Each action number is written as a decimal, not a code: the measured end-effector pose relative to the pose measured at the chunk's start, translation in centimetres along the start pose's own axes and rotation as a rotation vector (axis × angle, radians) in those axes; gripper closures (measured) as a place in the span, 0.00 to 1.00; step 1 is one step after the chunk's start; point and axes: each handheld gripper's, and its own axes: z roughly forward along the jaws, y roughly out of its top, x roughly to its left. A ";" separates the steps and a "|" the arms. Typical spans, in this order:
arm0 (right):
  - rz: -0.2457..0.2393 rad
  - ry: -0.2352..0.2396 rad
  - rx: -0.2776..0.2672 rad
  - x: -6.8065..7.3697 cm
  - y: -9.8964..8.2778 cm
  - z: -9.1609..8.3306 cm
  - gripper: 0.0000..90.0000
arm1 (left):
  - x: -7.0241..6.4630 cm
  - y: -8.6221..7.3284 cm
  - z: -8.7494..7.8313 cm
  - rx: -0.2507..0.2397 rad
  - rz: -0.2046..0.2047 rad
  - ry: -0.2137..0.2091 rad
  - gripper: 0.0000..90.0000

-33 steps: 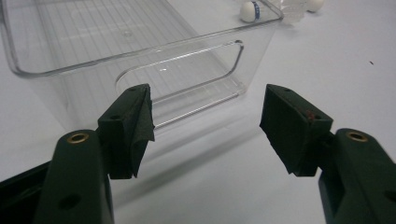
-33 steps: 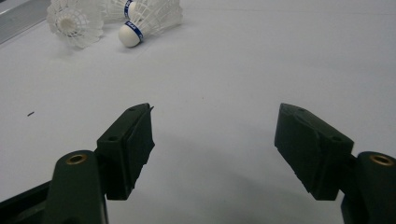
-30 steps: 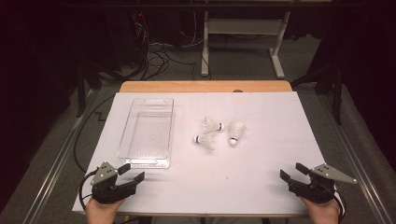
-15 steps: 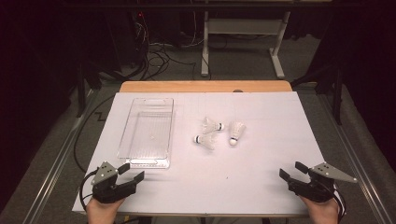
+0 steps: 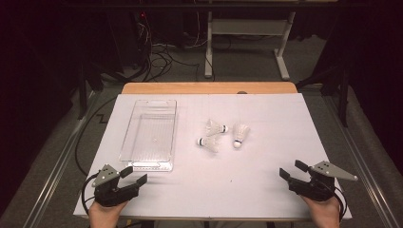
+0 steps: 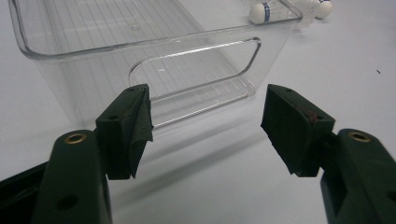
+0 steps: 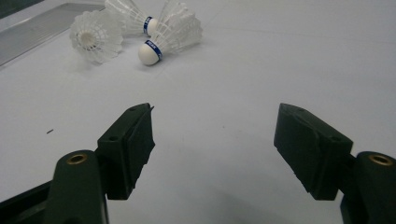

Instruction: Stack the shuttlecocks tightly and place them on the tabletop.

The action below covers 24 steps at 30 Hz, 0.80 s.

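Observation:
Three white shuttlecocks lie together mid-table: one (image 5: 216, 128) at the back, one (image 5: 208, 142) in front, one (image 5: 240, 135) to the right. A clear plastic bin (image 5: 124, 142) stands left of them, with nothing in it. My left gripper (image 5: 134, 175) rests open just in front of the bin's near end; in the left gripper view that gripper (image 6: 205, 126) faces the bin's handle wall (image 6: 93, 70). My right gripper (image 5: 291, 169) sits open near the front right. From the right gripper (image 7: 212, 144), the shuttlecocks (image 7: 170, 37) lie farther ahead and to the left.
A white sheet (image 5: 266, 114) covers the wooden table (image 5: 209, 88). Beyond the far edge are a desk frame (image 5: 247, 28) and cables (image 5: 161, 57) on the floor. Metal rails (image 5: 57, 161) run along both sides of the table.

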 end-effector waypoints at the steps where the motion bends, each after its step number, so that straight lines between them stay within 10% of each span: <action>1: -0.002 0.004 -0.004 0.1 0.1 0.1 0.33 | 0.0 0.0 0.0 0.000 0.000 0.000 0.38; 24: -0.017 0.065 0.015 1.3 2.1 2.6 0.34 | -0.1 0.0 0.1 0.003 0.008 0.007 0.37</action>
